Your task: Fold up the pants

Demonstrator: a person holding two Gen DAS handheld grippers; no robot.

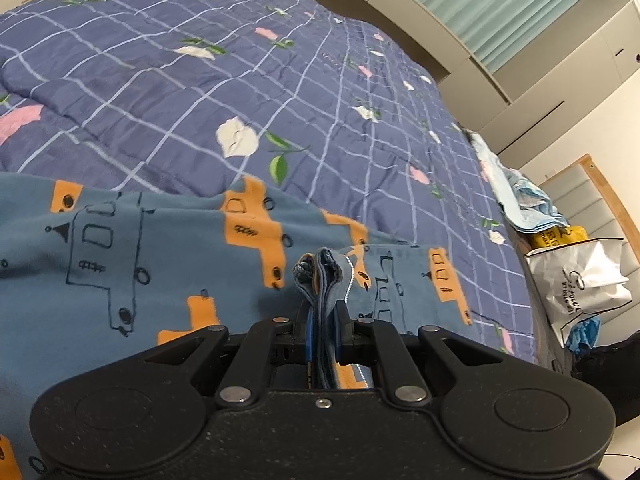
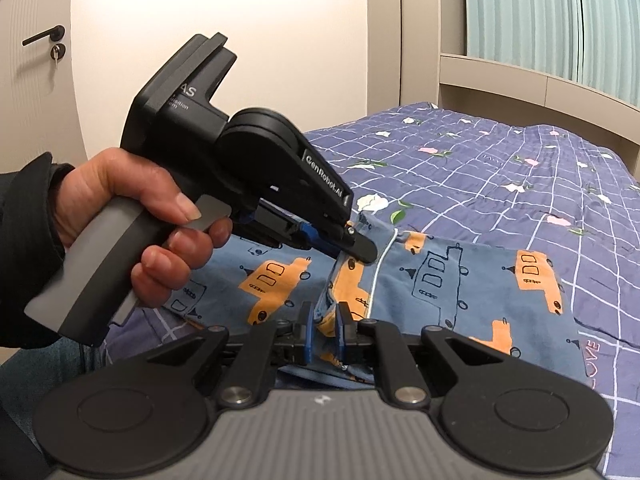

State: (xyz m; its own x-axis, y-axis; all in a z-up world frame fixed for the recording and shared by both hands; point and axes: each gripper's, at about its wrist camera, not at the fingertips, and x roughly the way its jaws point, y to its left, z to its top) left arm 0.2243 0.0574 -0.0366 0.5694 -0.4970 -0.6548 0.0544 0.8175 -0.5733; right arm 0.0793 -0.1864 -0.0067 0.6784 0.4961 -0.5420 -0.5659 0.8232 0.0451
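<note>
The pants [image 1: 120, 256] are blue with orange and outlined car prints and lie on the bed. In the left wrist view my left gripper [image 1: 323, 320] is shut on a bunched edge of the pants with white piping, several layers pinched between the blue pads. In the right wrist view my right gripper [image 2: 323, 322] is shut on a fold of the same pants [image 2: 460, 280]. The left gripper [image 2: 362, 250] shows there too, held in a hand just beyond, its fingers clamped on the pants' edge by the white piping.
The bed has a purple-blue checked quilt [image 1: 200, 80] with flower prints. A white plastic bag [image 1: 580, 280] and light blue clothes [image 1: 528, 204] sit past the bed's right edge. A door [image 2: 32, 80] and wardrobe [image 2: 400, 40] stand beyond the bed.
</note>
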